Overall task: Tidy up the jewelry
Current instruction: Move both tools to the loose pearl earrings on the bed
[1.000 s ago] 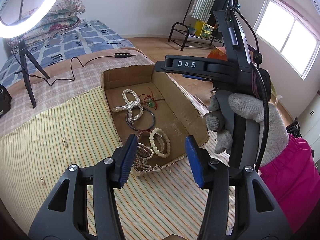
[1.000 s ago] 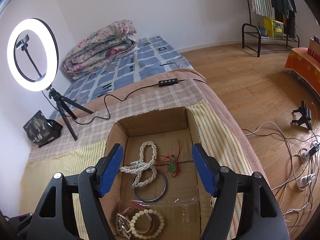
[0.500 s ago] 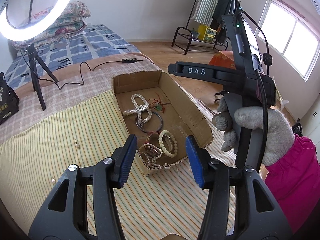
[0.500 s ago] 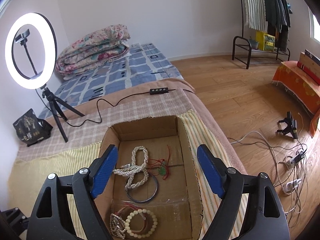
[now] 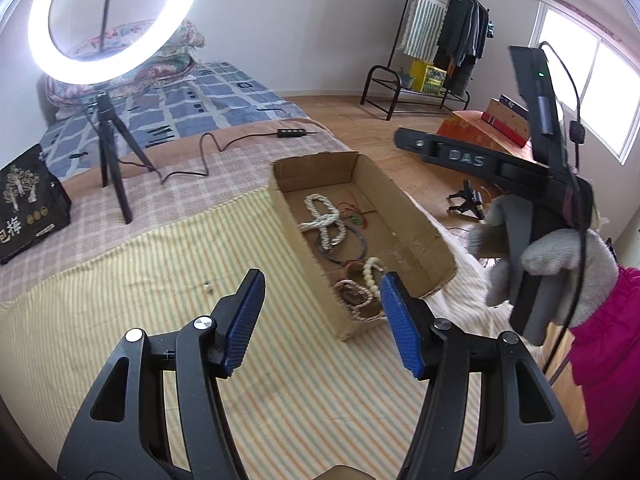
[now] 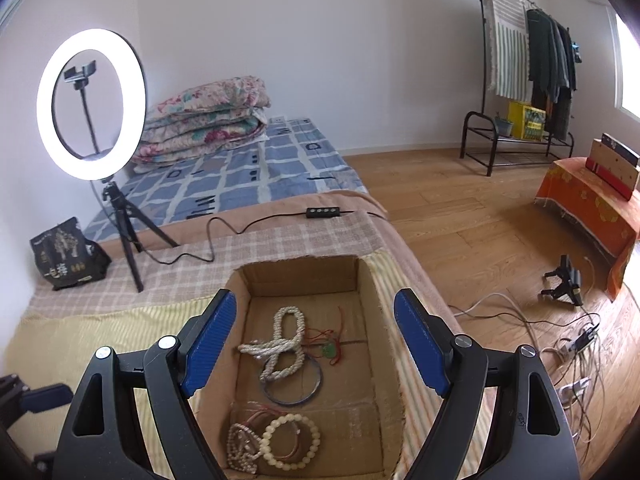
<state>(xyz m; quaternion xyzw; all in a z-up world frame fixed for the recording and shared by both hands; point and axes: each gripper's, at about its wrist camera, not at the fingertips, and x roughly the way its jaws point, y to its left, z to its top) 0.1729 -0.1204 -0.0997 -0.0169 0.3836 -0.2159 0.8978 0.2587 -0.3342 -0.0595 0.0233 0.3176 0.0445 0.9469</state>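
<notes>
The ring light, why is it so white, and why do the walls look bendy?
Left wrist view: the ring light is blown out to plain white, glaring; the window too. Right wrist view: the ring light glows evenly, without detail. Both views: the fisheye lens curves straight lines and darkens the corners.

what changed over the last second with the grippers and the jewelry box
Both grippers pulled back and up from the cardboard box, so it looks smaller and farther off. The left gripper and right gripper were open and empty throughout. The pearl necklace, dark bangle and bead bracelets lie unmoved in the box.
</notes>
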